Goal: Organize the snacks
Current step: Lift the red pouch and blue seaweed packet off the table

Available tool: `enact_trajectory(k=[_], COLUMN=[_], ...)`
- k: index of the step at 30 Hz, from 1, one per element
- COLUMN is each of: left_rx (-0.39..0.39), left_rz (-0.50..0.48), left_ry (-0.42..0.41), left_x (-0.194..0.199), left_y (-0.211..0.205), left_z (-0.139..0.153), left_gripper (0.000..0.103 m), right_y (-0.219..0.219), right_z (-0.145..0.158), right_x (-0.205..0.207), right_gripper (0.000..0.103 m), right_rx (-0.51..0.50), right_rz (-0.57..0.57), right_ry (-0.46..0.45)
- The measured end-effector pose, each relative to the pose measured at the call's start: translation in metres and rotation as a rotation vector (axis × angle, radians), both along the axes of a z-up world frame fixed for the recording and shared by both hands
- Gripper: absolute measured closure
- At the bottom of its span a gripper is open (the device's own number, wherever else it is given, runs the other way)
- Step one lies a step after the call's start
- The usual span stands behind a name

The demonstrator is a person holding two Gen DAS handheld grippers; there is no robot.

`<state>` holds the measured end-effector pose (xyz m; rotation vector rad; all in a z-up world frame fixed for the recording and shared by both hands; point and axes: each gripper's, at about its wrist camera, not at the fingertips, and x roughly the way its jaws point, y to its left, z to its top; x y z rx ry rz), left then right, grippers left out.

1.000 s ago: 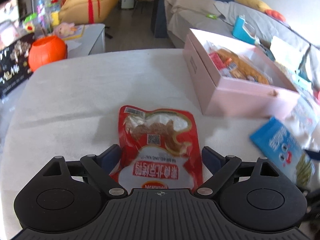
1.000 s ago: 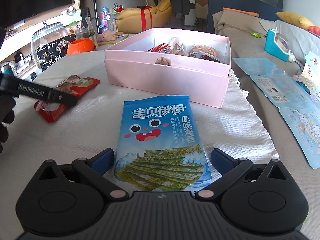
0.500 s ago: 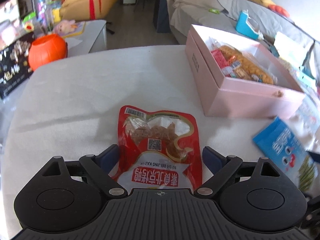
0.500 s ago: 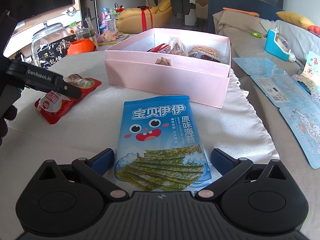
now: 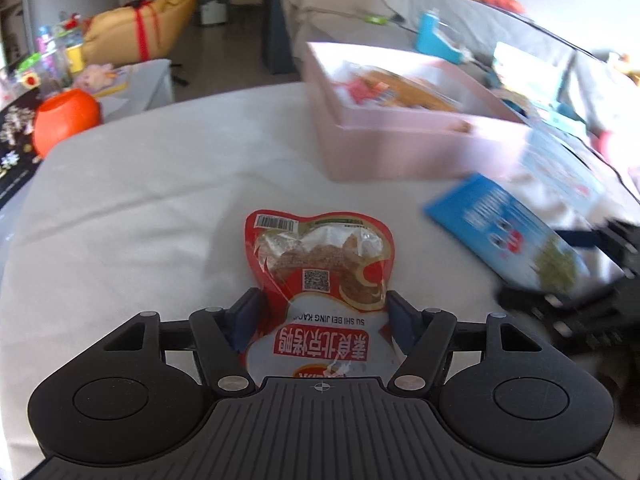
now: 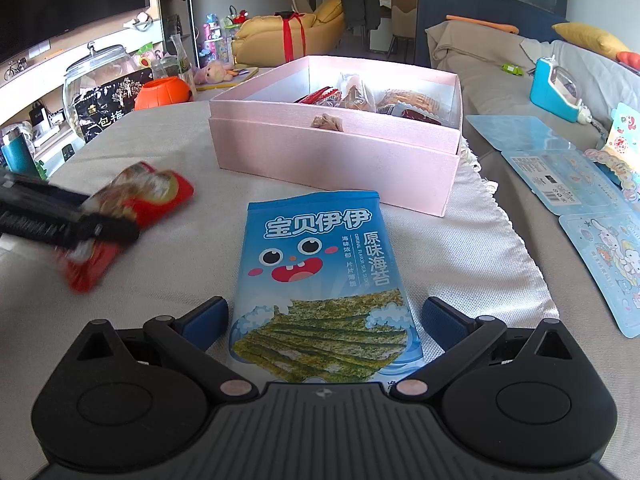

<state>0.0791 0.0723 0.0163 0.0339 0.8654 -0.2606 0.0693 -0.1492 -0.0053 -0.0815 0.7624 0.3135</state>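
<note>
Two snack packets are left out on a cloth-covered tabletop (image 6: 460, 248) as a person tidies snacks with a hand-held gripper in each hand. Largest in the scene, the pink box (image 6: 336, 152) stands open at the back of the tabletop, wrapped snacks already inside, which makes it the likely home for the rest. Nearer, the blue seaweed packet (image 6: 320, 280) lies flat with its lower end between the wide-spread fingers of the right hand-held gripper (image 6: 322, 320), pads clear of both edges and gripping nothing, apparently lined up for a pick. Left of it, the red packet (image 5: 320, 280) sits between the fingers of the left hand-held gripper (image 5: 320, 316), whose jaws are closing; the blue pads touch its sides and the film is puckering there. In the right wrist view that packet is blurred and seems raised off the cloth. The route to the box looks open: an orange pumpkin pot (image 6: 162, 94) and a glass jar (image 6: 96, 80) stand well off to the left, blue cards (image 6: 560, 176) well off to the right.
</note>
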Motion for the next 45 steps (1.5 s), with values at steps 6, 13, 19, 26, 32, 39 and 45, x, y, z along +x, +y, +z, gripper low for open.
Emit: enact_trajectory(k=[6,13,19,26,32,39,45], left_rx=[0.021,-0.03,-0.057,-0.069,-0.079,-0.07,-0.045], left_rz=[-0.028,-0.071,-0.072,-0.06,-0.014,-0.001,-0.006], left_ry=[-0.011,-0.01,-0.023,-0.032,-0.028,-0.033,-0.042], left_x=[-0.014,-0.027,-0.033,-0.039,-0.038,-0.037,-0.04], left_y=[-0.015,-0.019,-0.019,-0.016,-0.007,-0.01,-0.014], left_z=[-0.002,-0.001,-0.003,-0.001,-0.002,-0.005,-0.006], left_gripper=[0.031,0.032,0.033,0.033,0.033,0.032,0.032], right_y=[-0.001,-0.014,-0.018,0.001,0.014,-0.007,-0.024], right_z=[0.001,0.008,0.026,0.015,0.017,0.034,0.046], right_x=[0.003,0.001,0.005,0.036,0.026,0.001,-0.012], right_gripper=[0.0,0.001,0.001,0.009,0.023,0.023,0.023], right_rx=[-0.012,0.011,0.007,0.023,-0.039,-0.043,-0.032], right_rz=[0.027,0.104,0.081,0.092,0.109,0.108,0.069], right_ry=[0.016,0.068,0.034,0.124,0.103,0.065,0.024])
